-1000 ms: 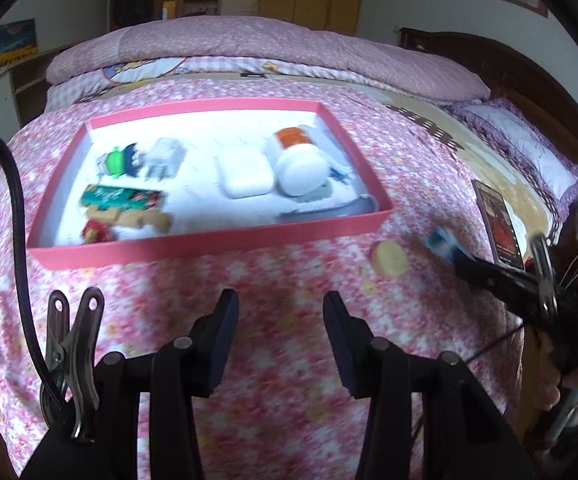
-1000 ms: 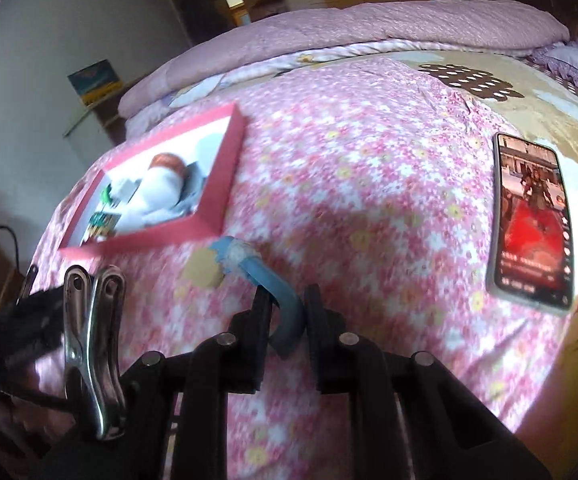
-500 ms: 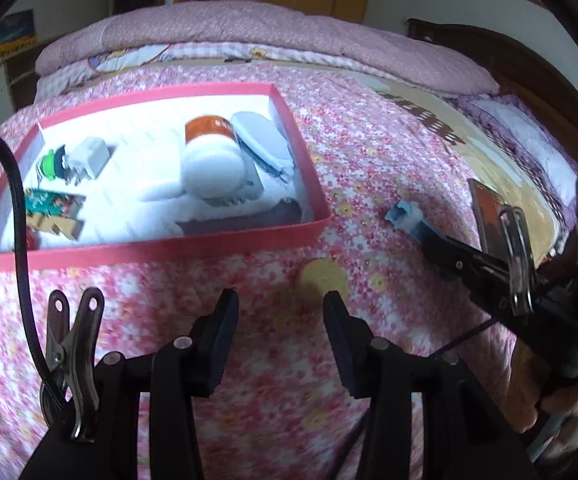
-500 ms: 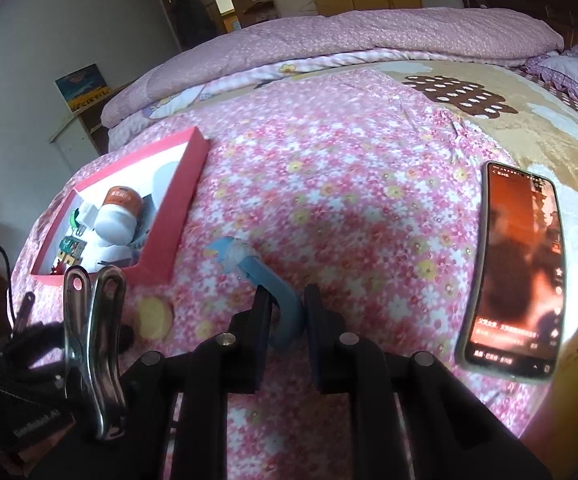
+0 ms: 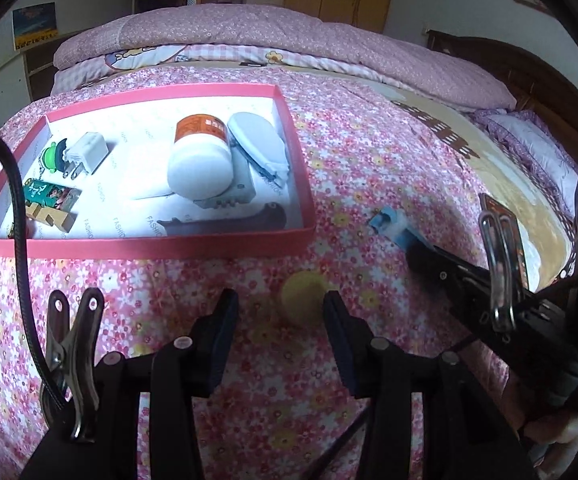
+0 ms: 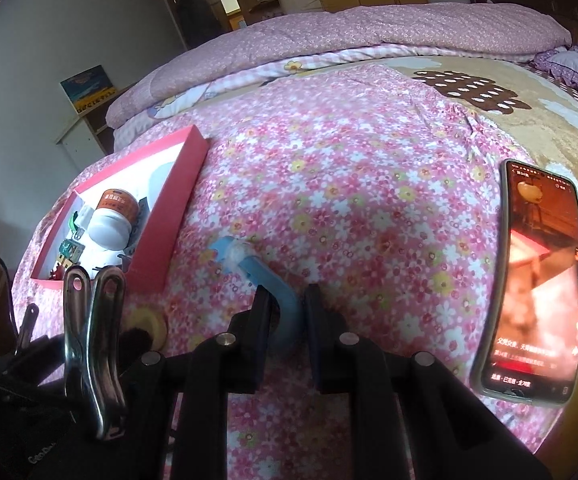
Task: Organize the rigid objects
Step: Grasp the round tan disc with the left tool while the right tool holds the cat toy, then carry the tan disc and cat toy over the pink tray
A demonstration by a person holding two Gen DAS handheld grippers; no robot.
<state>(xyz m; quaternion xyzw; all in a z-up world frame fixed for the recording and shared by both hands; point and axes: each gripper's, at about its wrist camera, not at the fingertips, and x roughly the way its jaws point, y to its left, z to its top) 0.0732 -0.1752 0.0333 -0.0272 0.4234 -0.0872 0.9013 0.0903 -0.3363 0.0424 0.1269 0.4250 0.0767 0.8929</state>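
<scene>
Two handheld grippers over a flowered bedspread: one carries a blue curved piece, the other is lined up on a yellow disc.

The left gripper [image 5: 279, 310] has its jaws standing apart with nothing in them, and the yellow disc [image 5: 301, 294] lies flat on the bedspread [image 5: 369, 168] just ahead of the gap, closer to its right finger than to its left. The disc sits just outside the near edge of the pink tray [image 5: 149, 246], by the tray's near right corner. The right gripper [image 6: 285, 312] is clamped narrow on the blue curved piece [image 6: 265, 280], whose long axis runs forward from the jaws and leans left, toward the tray. The left gripper is nearer the disc and, as I judge it, need only ease forward and down before closing. A phone [image 6: 537, 276] lies well off to the right.
</scene>
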